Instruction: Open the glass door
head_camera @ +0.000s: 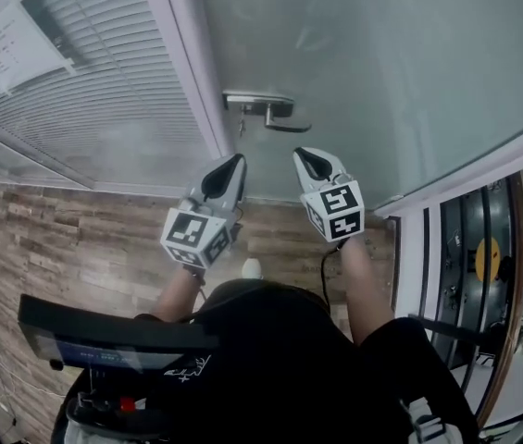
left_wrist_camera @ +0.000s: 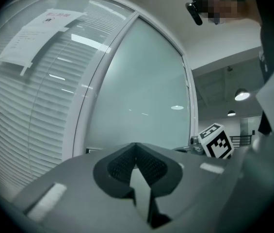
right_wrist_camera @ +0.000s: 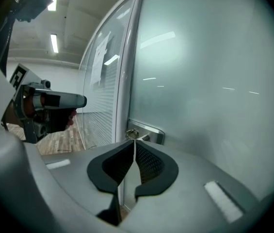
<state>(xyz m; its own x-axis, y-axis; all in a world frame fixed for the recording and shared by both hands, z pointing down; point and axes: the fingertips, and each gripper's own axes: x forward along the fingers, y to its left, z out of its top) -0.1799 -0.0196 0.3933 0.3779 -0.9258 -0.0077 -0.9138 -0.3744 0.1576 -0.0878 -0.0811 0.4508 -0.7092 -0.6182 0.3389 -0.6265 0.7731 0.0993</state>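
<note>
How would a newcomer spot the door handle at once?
Start at the frosted glass door filling the head view's upper right. At its left edge, beside the white frame, sits the door handle: a metal plate with a lever, the only hardware on the bare pane.

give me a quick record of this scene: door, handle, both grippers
door: frosted glass, looks closed
handle: lever at the door's left edge in the head view, untouched
left gripper: jaws together, empty, short of the door
right gripper: jaws together, empty, just short of the handle
beside door: blinds with a paper stuck on
</note>
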